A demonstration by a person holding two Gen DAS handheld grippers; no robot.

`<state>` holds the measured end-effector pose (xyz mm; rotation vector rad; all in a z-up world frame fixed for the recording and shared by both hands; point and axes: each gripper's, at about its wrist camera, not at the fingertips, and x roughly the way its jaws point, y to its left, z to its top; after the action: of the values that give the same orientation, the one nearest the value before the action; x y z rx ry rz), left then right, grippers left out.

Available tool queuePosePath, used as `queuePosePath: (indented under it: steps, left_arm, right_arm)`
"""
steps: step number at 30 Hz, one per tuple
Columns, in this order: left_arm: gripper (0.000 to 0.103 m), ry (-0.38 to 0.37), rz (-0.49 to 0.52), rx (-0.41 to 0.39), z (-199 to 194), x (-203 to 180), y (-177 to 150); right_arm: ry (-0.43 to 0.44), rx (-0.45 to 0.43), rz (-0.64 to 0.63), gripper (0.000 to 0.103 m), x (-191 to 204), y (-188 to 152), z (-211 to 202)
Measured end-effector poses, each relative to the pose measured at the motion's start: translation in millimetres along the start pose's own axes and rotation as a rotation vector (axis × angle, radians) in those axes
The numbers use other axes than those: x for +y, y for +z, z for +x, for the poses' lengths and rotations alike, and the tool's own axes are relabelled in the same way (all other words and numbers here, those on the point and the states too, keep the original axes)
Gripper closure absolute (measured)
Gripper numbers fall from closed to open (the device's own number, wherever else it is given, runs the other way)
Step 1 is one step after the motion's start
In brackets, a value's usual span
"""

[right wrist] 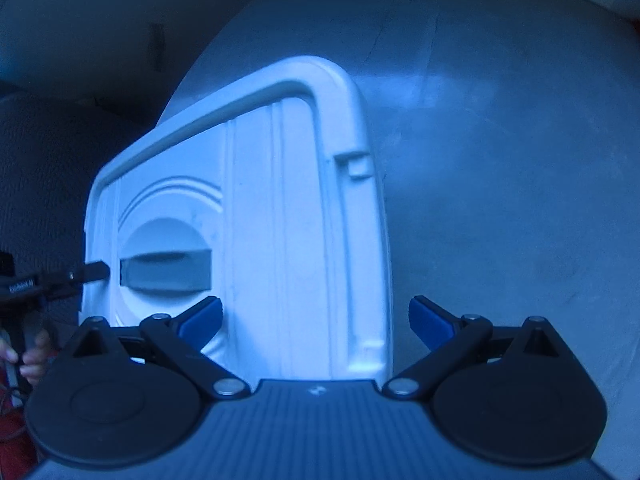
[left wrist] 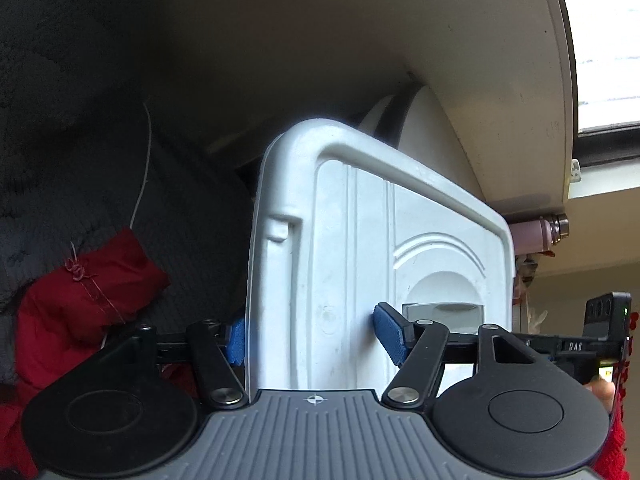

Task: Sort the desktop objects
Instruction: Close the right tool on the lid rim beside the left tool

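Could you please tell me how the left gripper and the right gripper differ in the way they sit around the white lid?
The left gripper straddles the left edge of the white lid; the right gripper straddles its right edge. The left gripper's outer blue pad hides behind the lid's rim, while the right gripper's outer pad stands clear of it. Both are open, with blue pads either side of the upright lid.

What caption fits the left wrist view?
Left gripper straddles the edge of a white plastic lid held upright, blue fingertips on either side.
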<state>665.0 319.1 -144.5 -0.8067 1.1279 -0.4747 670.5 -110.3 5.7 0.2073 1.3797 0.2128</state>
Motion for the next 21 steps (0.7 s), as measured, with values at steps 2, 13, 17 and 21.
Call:
queuePosePath:
  steps: [2,13,17,21]
  left_arm:
    - [0.036,0.002,0.008,-0.002,5,-4,0]
    - [0.035,0.004,0.012,-0.005,6,-7,2]
    - [0.035,0.026,0.028,-0.004,5,-13,4]
    - [0.031,0.063,0.027,-0.004,5,-18,4]
  right_arm:
    - [0.027,-0.001,0.009,0.002,-1,2,1]
    - [0.059,0.031,-0.015,0.016,-6,8,17]
    - [0.128,0.033,-0.023,0.030,-18,10,17]
    - [0.165,0.012,-0.054,0.041,-18,0,7]
